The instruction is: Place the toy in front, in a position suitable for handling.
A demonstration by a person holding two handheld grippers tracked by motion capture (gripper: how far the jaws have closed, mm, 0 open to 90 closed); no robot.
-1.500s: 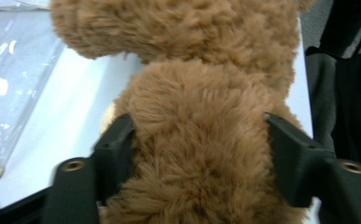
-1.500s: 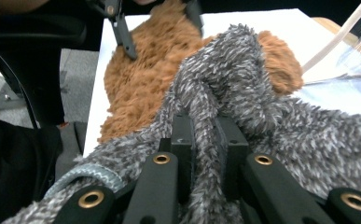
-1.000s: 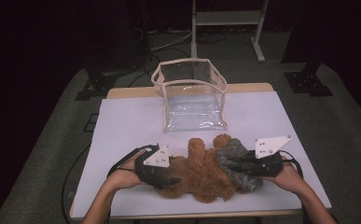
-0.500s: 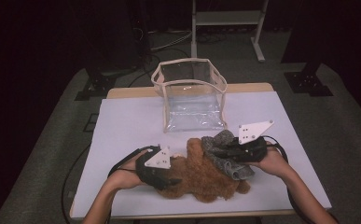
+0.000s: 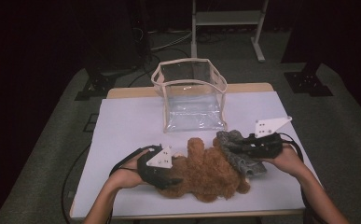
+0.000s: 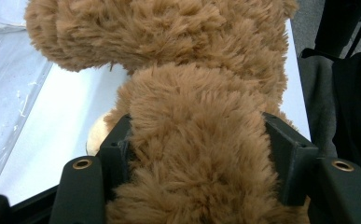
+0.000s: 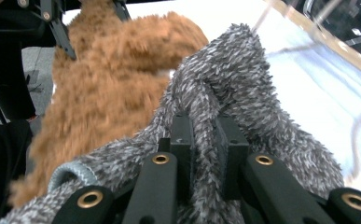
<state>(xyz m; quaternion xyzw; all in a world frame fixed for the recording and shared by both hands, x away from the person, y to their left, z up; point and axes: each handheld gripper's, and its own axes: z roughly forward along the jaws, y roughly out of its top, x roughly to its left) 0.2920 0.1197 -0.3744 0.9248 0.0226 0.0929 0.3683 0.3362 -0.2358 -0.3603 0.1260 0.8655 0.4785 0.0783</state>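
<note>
Brown plush fills the middle of the high view: a teddy bear (image 5: 208,170) lies on the desk (image 5: 131,121) between the two tongs, with a grey fuzzy garment (image 5: 236,148) bunched against the end nearest the right tongs (image 5: 236,145). The left tongs (image 5: 171,179) clamp the bear's other end. Beyond both tongs, well apart from the bear, stands a clear bag (image 5: 192,95) with its mouth open.

From the left gripper view, the left tongs (image 6: 197,144) are half closed around a thick furry limb of the bear (image 6: 192,154), the pads pressing into the pile on both sides.

From the right gripper view, the right tongs (image 7: 206,135) are nearly closed on a fold of the grey garment (image 7: 234,84), and the bear (image 7: 108,88) lies just past it.

I judge the step in hand to be pulling the garment off the bear. Next, the right tongs should draw the fold away from the bear while the left tongs hold firm.
</note>
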